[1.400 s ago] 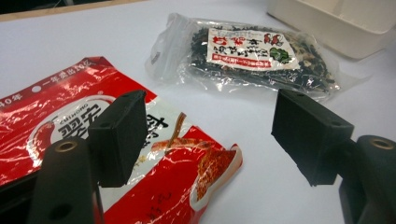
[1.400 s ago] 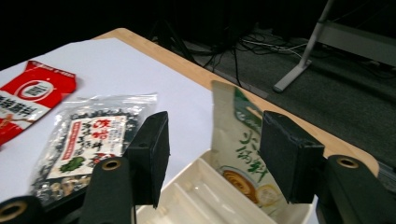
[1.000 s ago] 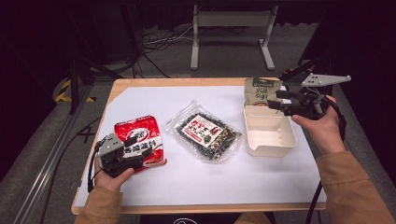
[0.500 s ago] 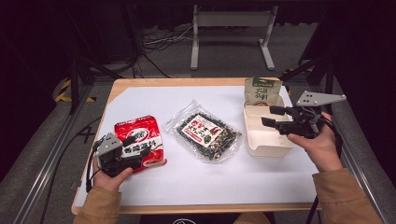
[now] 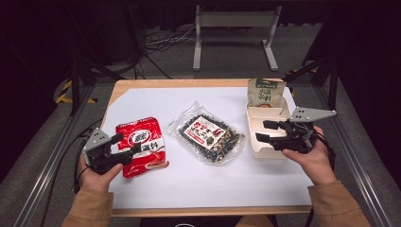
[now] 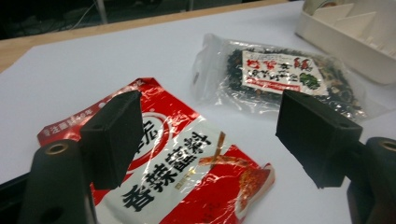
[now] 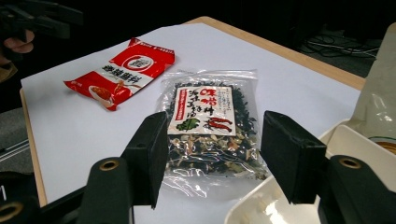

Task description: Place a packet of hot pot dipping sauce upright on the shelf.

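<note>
Both grippers gape empty: left gripper point(image 5: 124, 147) over the red packet point(image 5: 143, 144) at eight o'clock, right gripper point(image 5: 264, 131) above the tray point(image 5: 256, 115) at three.

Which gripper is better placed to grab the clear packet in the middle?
Right, probably. The right gripper hangs open over the white tray, jaws pointing at the clear packet just beside it. The left gripper is open over the red packet, which lies between it and the clear one.
</note>
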